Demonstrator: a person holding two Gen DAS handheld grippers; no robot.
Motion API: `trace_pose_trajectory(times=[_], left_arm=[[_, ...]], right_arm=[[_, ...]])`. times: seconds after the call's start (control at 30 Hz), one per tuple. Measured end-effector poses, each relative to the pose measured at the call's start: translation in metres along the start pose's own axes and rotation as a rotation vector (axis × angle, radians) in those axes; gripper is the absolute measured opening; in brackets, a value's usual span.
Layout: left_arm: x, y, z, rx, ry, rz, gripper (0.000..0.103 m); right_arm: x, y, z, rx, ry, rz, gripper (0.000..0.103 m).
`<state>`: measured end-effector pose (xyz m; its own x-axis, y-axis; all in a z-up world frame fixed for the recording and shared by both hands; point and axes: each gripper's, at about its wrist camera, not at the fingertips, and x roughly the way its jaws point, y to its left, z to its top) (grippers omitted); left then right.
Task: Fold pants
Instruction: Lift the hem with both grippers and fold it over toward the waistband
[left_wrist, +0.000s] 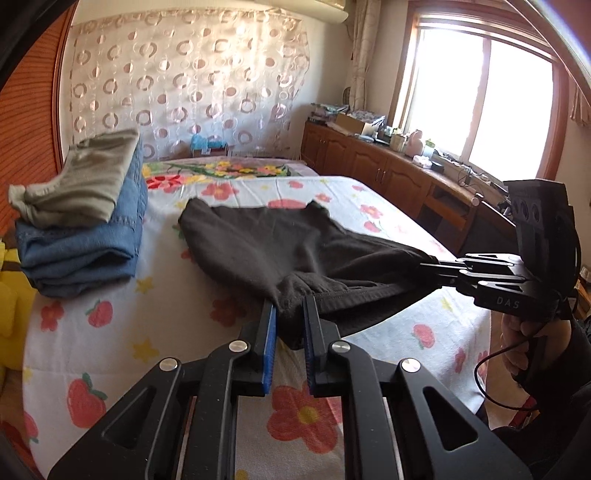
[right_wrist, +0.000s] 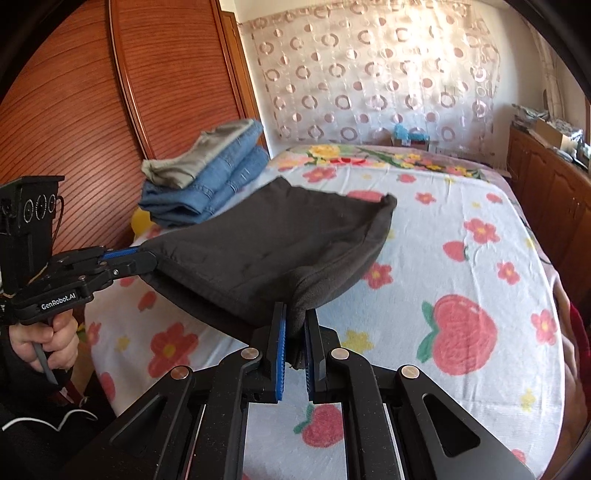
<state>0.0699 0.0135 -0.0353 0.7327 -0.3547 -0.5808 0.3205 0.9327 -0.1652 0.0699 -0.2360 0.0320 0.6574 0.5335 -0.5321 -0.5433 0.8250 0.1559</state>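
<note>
Dark grey pants (left_wrist: 295, 254) hang stretched above the flowered bed, their far end resting on the sheet. My left gripper (left_wrist: 290, 314) is shut on the near left corner of the pants. My right gripper (left_wrist: 428, 264) is shut on the near right corner and shows at the right of the left wrist view. In the right wrist view the pants (right_wrist: 280, 240) run from my right gripper (right_wrist: 295, 325) at bottom centre to my left gripper (right_wrist: 147, 258) at the left. The near edge is lifted off the bed between the two grippers.
A stack of folded clothes, blue jeans under a grey-green garment (left_wrist: 81, 221), lies on the bed (left_wrist: 391, 221) at the far left, beside a wooden wardrobe (right_wrist: 74, 110). A wooden cabinet (left_wrist: 369, 162) with clutter runs along the right under the window. A patterned curtain hangs behind.
</note>
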Motion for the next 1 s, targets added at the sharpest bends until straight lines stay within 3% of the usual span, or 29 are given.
trace_pose_trajectory(times=[0.73,1.0], left_arm=[[-0.045,-0.021,0.031,0.088,-0.132,-0.015,0.014],[-0.028,-0.012,0.028,0.067,-0.097,-0.017,0.014]], right_arm=[[-0.077,0.006,0.007,-0.043,-0.154,-0.007,0.008],[-0.063,0.003,0.006,-0.047,-0.140,-0.016,0.008]])
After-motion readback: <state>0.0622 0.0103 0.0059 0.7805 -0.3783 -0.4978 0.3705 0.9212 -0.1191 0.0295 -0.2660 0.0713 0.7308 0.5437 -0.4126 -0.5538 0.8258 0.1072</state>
